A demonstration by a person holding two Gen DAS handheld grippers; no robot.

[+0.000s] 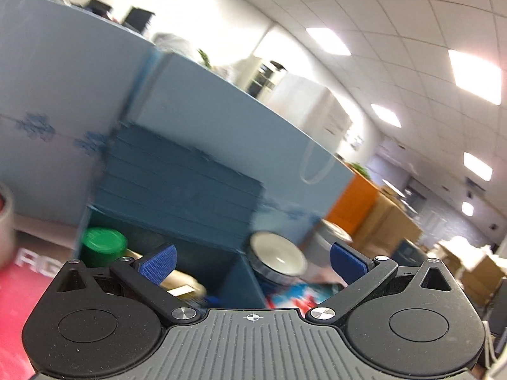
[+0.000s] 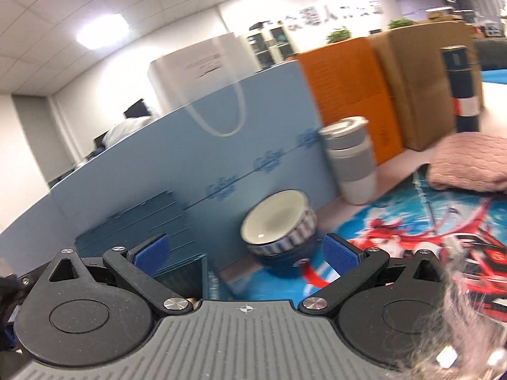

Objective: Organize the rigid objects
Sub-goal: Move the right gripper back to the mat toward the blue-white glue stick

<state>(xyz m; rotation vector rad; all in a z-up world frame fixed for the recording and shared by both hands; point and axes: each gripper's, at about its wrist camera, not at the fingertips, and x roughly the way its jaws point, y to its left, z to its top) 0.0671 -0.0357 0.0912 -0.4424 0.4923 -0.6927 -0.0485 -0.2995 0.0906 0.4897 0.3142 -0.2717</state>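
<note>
A dark blue storage box (image 1: 177, 186) with an open front stands against a light blue gift bag (image 1: 221, 120). Inside its left compartment sit a green-lidded jar (image 1: 103, 243) and a pale bottle (image 1: 183, 280). A blue bowl with a white inside (image 1: 277, 258) lies tilted on the printed mat, right of the box; it also shows in the right wrist view (image 2: 279, 221). My left gripper (image 1: 252, 264) is open and empty in front of the box and bowl. My right gripper (image 2: 245, 251) is open and empty, close before the bowl.
A white and grey cup (image 2: 348, 158) stands behind the bowl. An orange box (image 2: 348, 95) and cardboard boxes (image 2: 421, 85) line the back. A dark bottle (image 2: 464, 88) and a pink knitted cloth (image 2: 469, 161) are at the right. A tape roll (image 1: 4, 212) is at far left.
</note>
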